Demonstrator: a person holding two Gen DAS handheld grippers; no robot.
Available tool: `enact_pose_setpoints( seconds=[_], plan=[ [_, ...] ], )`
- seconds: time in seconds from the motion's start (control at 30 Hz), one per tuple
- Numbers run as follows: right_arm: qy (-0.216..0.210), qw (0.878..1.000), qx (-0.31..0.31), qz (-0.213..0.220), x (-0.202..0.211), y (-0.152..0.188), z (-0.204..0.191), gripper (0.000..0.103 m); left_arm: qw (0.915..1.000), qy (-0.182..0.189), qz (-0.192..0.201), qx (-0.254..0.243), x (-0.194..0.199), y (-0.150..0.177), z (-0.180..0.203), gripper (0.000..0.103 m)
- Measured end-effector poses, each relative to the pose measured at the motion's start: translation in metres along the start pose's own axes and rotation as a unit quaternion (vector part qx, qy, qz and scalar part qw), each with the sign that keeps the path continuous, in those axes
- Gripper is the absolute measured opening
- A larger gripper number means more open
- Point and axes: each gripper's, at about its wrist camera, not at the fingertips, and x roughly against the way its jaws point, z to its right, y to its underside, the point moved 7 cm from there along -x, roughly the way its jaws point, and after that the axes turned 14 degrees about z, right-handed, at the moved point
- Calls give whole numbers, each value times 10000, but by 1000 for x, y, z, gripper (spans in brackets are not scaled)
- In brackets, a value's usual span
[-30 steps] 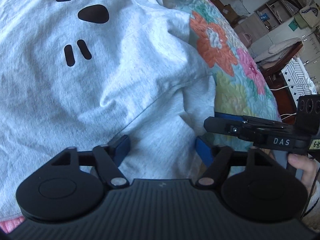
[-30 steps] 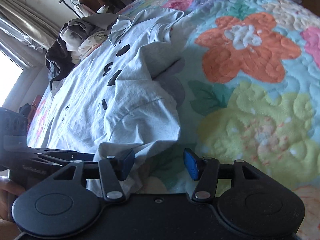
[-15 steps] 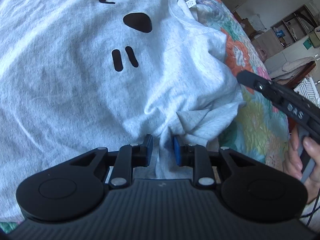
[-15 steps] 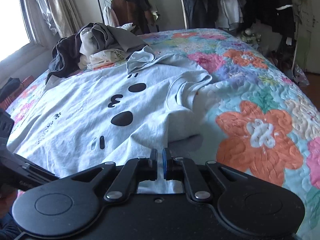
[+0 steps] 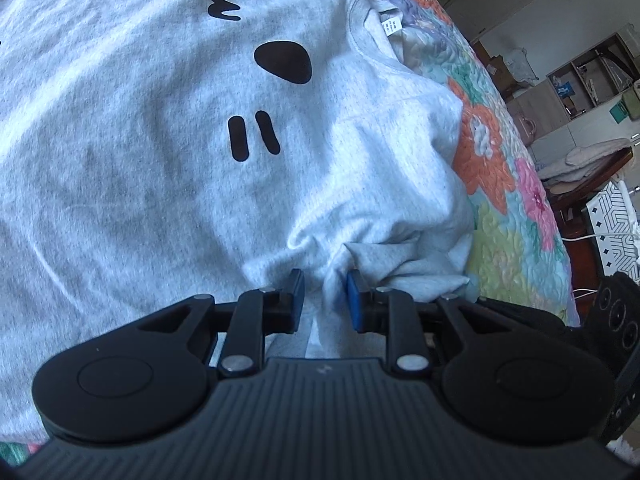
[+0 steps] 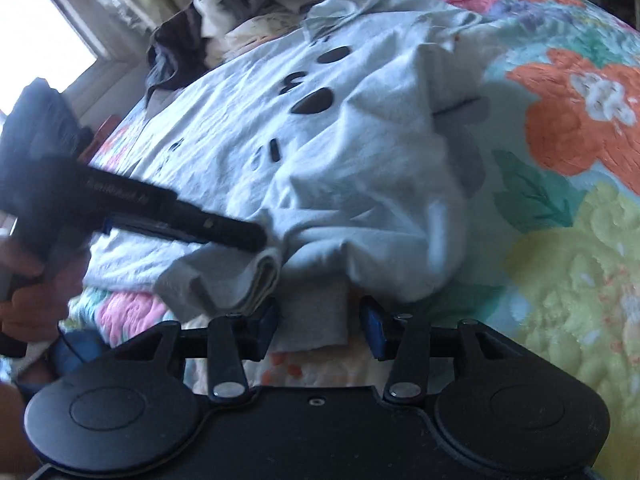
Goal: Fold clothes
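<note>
- One grey T-shirt (image 5: 160, 152) lies spread on the bed, its front up, printed with black marks: in the left wrist view I count five of them, two short bars, two ovals and a curly "3" shape.
- One white neck label (image 5: 391, 25) shows inside the collar at the top of that view.
- The left gripper (image 5: 323, 300) has its two blue pads close together with a bunched fold of the shirt's sleeve between them; the cloth fills the gap and looks clamped, though the pad faces are partly hidden by it.
- One flowered quilt (image 5: 500, 216) runs down the right of the shirt, with orange, pink and yellow blooms.
- To the far right of the left wrist view stand shelves (image 5: 592, 80) and a dark wooden table (image 5: 588, 176) with pale folded cloth on it.
- In the right wrist view, the person's hand (image 6: 28, 280) at the far left holds the other tool, whose black finger lies across the sleeve and blocks part of the shirt's edge.
- One heap of dark and pale clothes (image 6: 208, 28) sits beyond the shirt, near the window.
- The right gripper (image 6: 320, 328) has its jaws apart, having just been opening; a flap of grey cloth lies loose between them, not pressed by either pad.
</note>
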Motion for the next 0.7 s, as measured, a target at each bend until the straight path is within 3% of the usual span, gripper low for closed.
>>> enact_pose_setpoints(
  seconds=[0.03, 0.07, 0.13, 0.2, 0.33, 0.4, 0.47, 0.6, 0.7],
  plan=[
    [18, 9999, 154, -28, 0, 2, -5, 45, 10000, -4, 2, 20, 0, 0, 0, 22],
    [82, 9996, 284, -21, 0, 2, -7, 24, 10000, -3, 3, 36, 0, 0, -1, 22],
    [125, 9998, 151, -19, 0, -1, -4, 7, 10000, 2, -6, 59, 1, 1, -1, 23],
    [257, 9997, -36, -28, 6, -7, -1, 6, 9999, 33, -33, 100, 5, 2, 0, 22],
    [561, 9977, 232, 304, 49, -31, -4, 6, 9996, 257, -47, 79, 20, 1, 14, 31],
    [582, 9969, 268, 456, 78, -43, -6, 6, 9989, 461, 6, -73, 30, 0, 28, 45],
    [691, 9962, 291, 453, 99, -45, -4, 6, 9977, 615, -4, -272, 36, 2, 41, 51],
    [963, 9951, 196, 102, 111, -22, 10, 6, 9966, 641, -140, -508, 29, 10, 49, 63],
    [963, 9940, -383, -364, 104, 7, 28, 6, 9973, 385, -473, -416, 6, 23, 37, 65]
  ],
)
